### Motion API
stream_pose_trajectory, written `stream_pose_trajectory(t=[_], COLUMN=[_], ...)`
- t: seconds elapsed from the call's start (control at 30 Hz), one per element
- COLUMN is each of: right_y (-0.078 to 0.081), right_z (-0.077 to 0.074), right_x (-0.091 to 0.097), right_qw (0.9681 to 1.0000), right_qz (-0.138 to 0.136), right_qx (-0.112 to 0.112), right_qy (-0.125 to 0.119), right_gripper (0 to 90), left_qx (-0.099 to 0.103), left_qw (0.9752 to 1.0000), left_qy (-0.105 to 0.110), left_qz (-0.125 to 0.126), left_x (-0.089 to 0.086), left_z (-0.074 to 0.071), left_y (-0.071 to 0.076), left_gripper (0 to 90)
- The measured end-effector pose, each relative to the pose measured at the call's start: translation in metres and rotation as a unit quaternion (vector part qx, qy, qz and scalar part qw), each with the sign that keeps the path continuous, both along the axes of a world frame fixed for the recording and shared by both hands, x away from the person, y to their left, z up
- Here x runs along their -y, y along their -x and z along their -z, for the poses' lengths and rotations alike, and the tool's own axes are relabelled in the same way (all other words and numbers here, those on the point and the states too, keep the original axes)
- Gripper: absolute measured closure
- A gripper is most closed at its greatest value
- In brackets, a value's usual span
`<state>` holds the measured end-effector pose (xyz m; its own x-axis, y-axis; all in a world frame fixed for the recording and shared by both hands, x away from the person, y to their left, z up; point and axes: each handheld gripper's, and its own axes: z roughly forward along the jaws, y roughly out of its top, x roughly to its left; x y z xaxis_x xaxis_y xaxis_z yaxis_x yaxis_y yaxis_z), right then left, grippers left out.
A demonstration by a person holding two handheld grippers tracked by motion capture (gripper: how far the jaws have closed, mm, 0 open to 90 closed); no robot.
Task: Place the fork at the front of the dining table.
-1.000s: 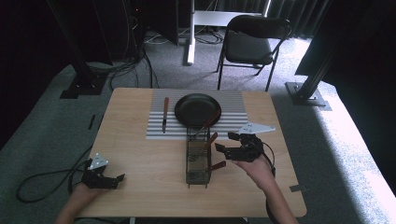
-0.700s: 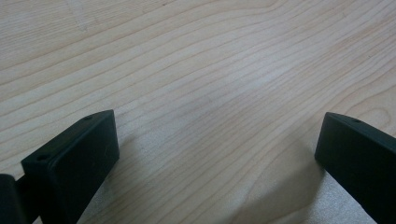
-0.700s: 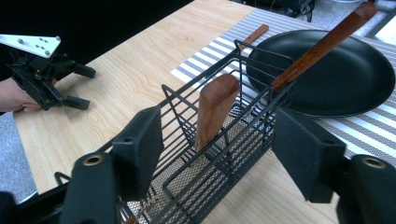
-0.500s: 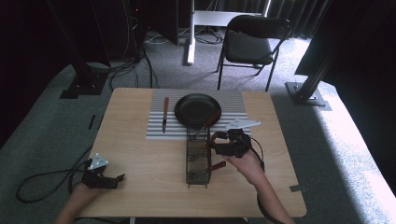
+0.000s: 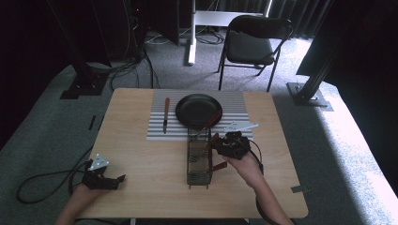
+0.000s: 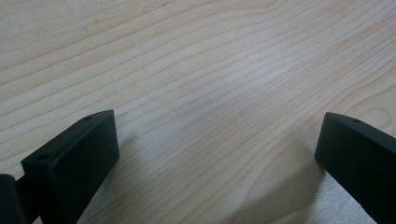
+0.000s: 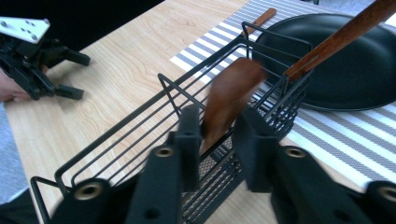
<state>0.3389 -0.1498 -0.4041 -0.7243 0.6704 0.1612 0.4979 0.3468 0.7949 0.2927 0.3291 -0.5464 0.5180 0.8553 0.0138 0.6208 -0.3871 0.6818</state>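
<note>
Wooden table (image 5: 141,154) carries the left gripper (image 5: 104,178) at its near left corner, jaws wide apart over bare wood. Right of centre lies a wire rack (image 5: 199,159), near the pan (image 5: 197,108). Beside the rack, the right gripper (image 7: 215,140) has just been closing, a brown handle (image 7: 229,100) between its jaws.

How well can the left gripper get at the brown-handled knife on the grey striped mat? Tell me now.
Probably yes. The left gripper rests open near the wooden table's front left corner; bare tabletop lies between it and the knife, and the black wire basket stands off to the right.
</note>
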Motion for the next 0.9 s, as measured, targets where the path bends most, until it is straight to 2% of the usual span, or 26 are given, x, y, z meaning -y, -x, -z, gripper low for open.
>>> stream_pose_trajectory(t=[0.07,0.33,0.6,0.77,0.8,0.9], right_y=[0.001,0.000,0.004,0.008,0.009,0.012], right_z=[-0.001,-0.001,-0.010,-0.018,-0.019,-0.024], right_x=[-0.001,0.003,0.009,0.009,0.010,0.013], right_qw=[1.0000,0.9998,0.9991,0.9990,0.9990,0.9989], right_qz=[0.000,-0.009,-0.015,-0.019,-0.020,-0.014], right_qx=[0.002,-0.012,-0.005,0.000,0.000,0.006], right_qy=[0.005,-0.013,-0.039,-0.040,-0.040,-0.045], right_gripper=[73.8,75.5,76.0,76.7,81.1,81.2], left_qx=[0.000,0.000,0.000,-0.001,-0.001,-0.001], left_qw=[1.0000,1.0000,1.0000,1.0000,1.0000,1.0000], left_qy=[0.000,0.000,0.000,0.000,0.000,0.000], left_qz=[0.000,0.000,0.000,0.000,0.000,0.000], left_x=[0.000,0.000,0.000,0.000,0.000,0.000], left_z=[0.000,0.000,0.000,0.000,0.000,0.000], left_y=[0.000,0.000,0.000,0.000,0.000,0.000], left_gripper=[0.0,0.0,0.0,0.0,0.0,0.0])
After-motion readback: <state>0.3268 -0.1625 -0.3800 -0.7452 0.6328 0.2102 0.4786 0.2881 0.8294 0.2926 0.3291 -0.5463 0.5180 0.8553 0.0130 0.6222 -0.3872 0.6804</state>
